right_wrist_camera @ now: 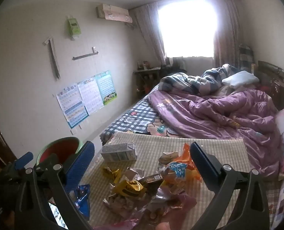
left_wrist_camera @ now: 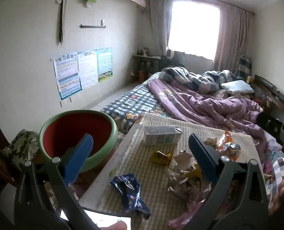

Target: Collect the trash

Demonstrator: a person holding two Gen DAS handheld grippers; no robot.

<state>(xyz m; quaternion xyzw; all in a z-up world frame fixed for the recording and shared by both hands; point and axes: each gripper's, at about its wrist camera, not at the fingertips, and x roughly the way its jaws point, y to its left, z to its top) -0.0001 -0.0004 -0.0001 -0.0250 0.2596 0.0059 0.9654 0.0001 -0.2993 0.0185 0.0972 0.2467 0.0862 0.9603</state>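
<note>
A striped mat (left_wrist_camera: 153, 174) lies on the bed with trash on it: a grey-white carton (left_wrist_camera: 162, 137), a yellow wrapper (left_wrist_camera: 160, 157), a blue foil wrapper (left_wrist_camera: 130, 191), an orange-and-blue snack bag (left_wrist_camera: 227, 146) and crumpled paper (left_wrist_camera: 182, 178). A green basin with a red inside (left_wrist_camera: 114, 132) stands left of the mat. My left gripper (left_wrist_camera: 140, 153) hovers open over the mat's near end, holding nothing. My right gripper (right_wrist_camera: 142, 163) is open and empty above the carton (right_wrist_camera: 119, 152), a yellow wrapper (right_wrist_camera: 128, 187), the orange bag (right_wrist_camera: 180, 166) and a pink wrapper (right_wrist_camera: 172, 205).
A purple quilt (left_wrist_camera: 205, 103) and a checked blanket (left_wrist_camera: 182, 76) are heaped on the bed beyond the mat. A lit phone screen (left_wrist_camera: 96, 218) sits at the near edge. Posters (left_wrist_camera: 82, 72) hang on the left wall. A dark headboard (left_wrist_camera: 272, 95) runs along the right.
</note>
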